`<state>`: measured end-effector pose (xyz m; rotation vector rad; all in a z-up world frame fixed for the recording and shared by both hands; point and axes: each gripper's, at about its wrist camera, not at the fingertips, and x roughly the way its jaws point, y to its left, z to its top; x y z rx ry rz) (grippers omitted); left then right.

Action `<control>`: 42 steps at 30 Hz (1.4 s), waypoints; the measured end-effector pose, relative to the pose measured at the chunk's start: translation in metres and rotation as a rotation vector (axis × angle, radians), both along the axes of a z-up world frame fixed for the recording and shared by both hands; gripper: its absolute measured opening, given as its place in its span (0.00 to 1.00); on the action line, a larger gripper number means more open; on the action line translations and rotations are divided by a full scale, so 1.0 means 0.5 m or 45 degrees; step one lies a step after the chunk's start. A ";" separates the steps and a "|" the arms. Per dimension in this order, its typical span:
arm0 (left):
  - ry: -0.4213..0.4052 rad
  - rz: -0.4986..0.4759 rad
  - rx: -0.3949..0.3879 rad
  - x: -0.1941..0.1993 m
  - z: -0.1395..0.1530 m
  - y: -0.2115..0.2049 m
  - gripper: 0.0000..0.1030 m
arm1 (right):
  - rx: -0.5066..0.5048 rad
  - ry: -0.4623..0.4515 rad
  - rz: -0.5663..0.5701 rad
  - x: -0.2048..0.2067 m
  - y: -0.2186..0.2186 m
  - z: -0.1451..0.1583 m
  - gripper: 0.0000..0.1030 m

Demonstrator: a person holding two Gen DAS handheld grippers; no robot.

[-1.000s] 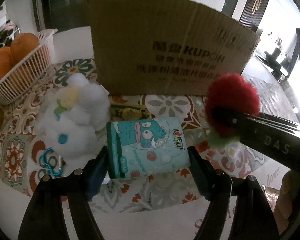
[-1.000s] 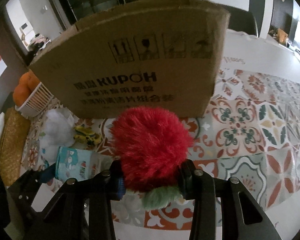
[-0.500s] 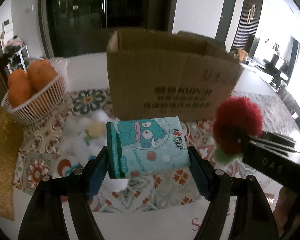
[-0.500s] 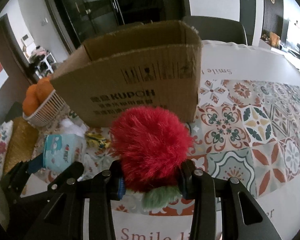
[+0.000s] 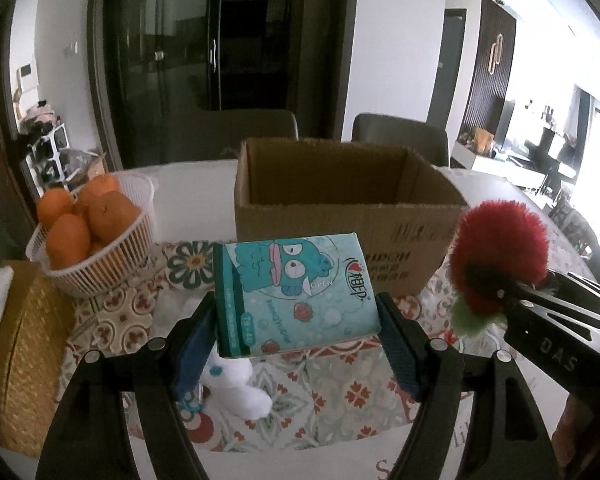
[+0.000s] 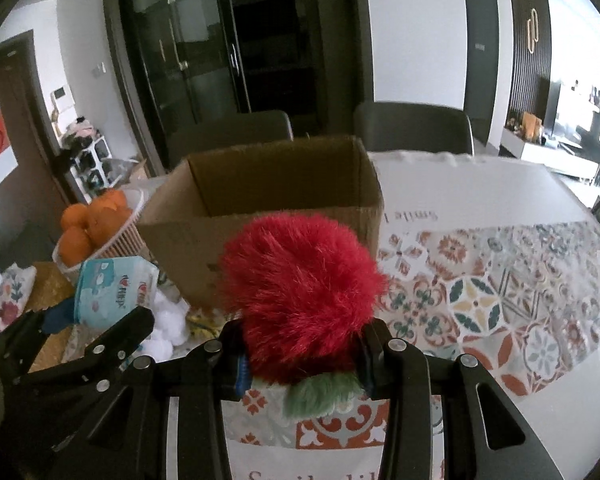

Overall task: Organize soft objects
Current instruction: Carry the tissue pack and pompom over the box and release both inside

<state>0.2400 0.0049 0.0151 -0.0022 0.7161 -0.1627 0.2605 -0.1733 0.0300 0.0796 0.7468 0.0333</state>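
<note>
My left gripper (image 5: 298,332) is shut on a teal tissue pack (image 5: 296,292) with a cartoon print, held above the table in front of an open cardboard box (image 5: 340,216). My right gripper (image 6: 302,354) is shut on a red fluffy plush with a green tuft (image 6: 300,296), also raised in front of the box (image 6: 268,200). The plush (image 5: 500,256) shows at the right of the left wrist view. The tissue pack (image 6: 112,288) shows at the left of the right wrist view. A white fluffy plush (image 5: 236,384) lies on the table below the left gripper.
A white basket of oranges (image 5: 92,236) stands left of the box. A gold woven box (image 5: 24,344) lies at the far left. A patterned tablecloth (image 6: 480,292) covers the table. A small yellow toy (image 6: 202,320) lies by the box. Chairs stand behind the table.
Both grippers have risen with their loads, from low in front of the box wall to a height where the box's open top and inside show.
</note>
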 end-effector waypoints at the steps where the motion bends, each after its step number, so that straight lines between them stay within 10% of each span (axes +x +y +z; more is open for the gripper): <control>1: -0.008 -0.003 -0.001 0.000 0.005 0.000 0.74 | 0.000 -0.011 0.000 -0.002 0.002 0.008 0.39; 42: -0.189 -0.034 0.076 0.166 0.170 0.002 0.74 | -0.043 -0.209 0.078 0.153 0.034 0.186 0.40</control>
